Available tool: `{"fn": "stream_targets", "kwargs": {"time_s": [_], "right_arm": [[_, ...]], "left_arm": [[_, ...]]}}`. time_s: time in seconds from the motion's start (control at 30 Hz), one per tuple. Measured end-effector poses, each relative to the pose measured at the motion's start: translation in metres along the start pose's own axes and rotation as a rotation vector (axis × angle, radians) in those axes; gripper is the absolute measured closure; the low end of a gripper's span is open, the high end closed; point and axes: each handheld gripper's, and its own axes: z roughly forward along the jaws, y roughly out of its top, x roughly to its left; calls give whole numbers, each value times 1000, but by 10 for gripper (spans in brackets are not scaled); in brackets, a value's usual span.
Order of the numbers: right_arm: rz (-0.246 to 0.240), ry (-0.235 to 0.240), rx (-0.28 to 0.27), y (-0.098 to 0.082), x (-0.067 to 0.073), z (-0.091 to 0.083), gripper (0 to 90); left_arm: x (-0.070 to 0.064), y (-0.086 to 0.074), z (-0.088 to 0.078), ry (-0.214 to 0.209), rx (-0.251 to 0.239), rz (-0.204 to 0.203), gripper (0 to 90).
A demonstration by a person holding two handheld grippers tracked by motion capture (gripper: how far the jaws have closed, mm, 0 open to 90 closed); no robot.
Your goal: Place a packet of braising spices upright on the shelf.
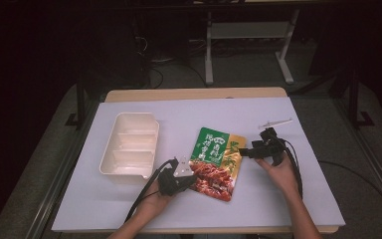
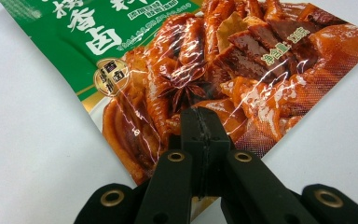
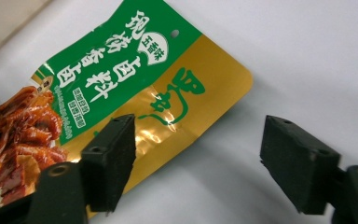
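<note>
Looking down from the high view, I see a food pouch (image 1: 216, 163) lying flat on the white table cover (image 1: 308, 199), a little right of the middle. The pouch has a green and gold upper part and a picture of red-brown braised food on the lower part.

My left gripper (image 1: 178, 175) is at the lower left corner of the pouch. In the left gripper view its two black jaws are pressed together — no gap is visible between them — and they lie over the bottom edge of the pouch (image 2: 223, 60). It looks like they pinch this edge, but I cannot tell for sure how much of the foil is really between the pads.

My right gripper (image 1: 258, 149) is at the right edge of the pouch, beside the gold part. In the right gripper view the jaws stand wide apart. One finger (image 3: 114, 158) is over the gold edge of the pouch (image 3: 121, 88), the other one is over the bare table cover, and nothing is pressed between them.

To the left of the pouch, apart from it, there is a cream tray (image 1: 129, 144) with compartments. A thin white syringe-like thing (image 1: 276, 122) lies near the far right side — well apart from the pouch.
</note>
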Motion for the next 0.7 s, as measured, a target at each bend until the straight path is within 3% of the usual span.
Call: {"fn": "stream_targets", "kwargs": {"time_s": [0.1, 0.37, 0.7], "right_arm": [[-3, -4, -4, 5, 0, -3, 263], [-17, 0, 39, 9, 0, 16, 319], [-5, 66, 38, 7, 1, 23, 531]], "left_arm": [[0, 0, 0, 1, 0, 0, 900], [0, 0, 0, -1, -1, 2, 900], [0, 0, 0, 1, 3, 9, 900]]}}
